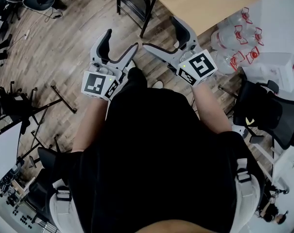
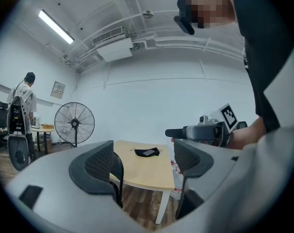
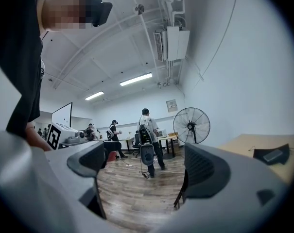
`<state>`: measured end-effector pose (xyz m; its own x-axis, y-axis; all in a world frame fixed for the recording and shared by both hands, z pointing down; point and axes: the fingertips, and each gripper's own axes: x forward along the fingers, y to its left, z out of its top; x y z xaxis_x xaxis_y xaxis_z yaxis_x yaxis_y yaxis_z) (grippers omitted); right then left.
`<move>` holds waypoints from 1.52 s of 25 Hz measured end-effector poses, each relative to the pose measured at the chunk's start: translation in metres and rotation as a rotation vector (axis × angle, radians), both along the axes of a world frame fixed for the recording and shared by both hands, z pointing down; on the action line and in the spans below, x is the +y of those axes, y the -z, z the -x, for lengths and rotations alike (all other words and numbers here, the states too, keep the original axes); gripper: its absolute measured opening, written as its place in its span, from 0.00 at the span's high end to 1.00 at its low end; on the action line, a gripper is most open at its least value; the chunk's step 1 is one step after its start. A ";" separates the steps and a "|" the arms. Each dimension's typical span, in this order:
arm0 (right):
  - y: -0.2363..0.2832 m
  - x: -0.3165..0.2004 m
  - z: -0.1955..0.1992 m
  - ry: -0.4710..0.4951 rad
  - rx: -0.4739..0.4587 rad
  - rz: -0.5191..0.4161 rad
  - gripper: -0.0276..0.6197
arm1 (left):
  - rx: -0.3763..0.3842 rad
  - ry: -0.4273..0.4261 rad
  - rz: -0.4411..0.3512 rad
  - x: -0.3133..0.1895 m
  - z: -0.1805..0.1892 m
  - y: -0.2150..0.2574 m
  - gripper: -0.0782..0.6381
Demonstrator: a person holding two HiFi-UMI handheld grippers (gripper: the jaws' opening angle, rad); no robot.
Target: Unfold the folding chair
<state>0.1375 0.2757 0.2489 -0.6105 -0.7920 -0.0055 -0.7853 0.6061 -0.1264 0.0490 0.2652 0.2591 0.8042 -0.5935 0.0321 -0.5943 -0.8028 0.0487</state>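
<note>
The black folding chair (image 1: 137, 4) stands on the wood floor beside the tan table (image 1: 200, 1); the head view's top edge cuts it off. My left gripper (image 1: 118, 45) and right gripper (image 1: 166, 40) are held side by side in front of my chest, short of the chair. Both are open, with nothing between their jaws. In the left gripper view its jaws (image 2: 144, 161) frame a curved black chair tube (image 2: 119, 181) and the table (image 2: 147, 171). In the right gripper view the jaws (image 3: 146, 166) frame bare floor and a dark chair leg (image 3: 181, 195).
Large water bottles (image 1: 234, 42) lie right of the table. A black office chair (image 1: 273, 113) is at my right, and stands and tripods (image 1: 40, 110) are on the floor at my left. A pedestal fan (image 2: 74, 123) and several people (image 3: 147, 135) are farther off.
</note>
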 end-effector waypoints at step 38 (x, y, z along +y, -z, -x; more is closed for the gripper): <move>-0.040 -0.306 0.049 -0.167 0.093 0.155 0.18 | 0.003 -0.152 0.078 -0.307 0.071 -0.027 0.39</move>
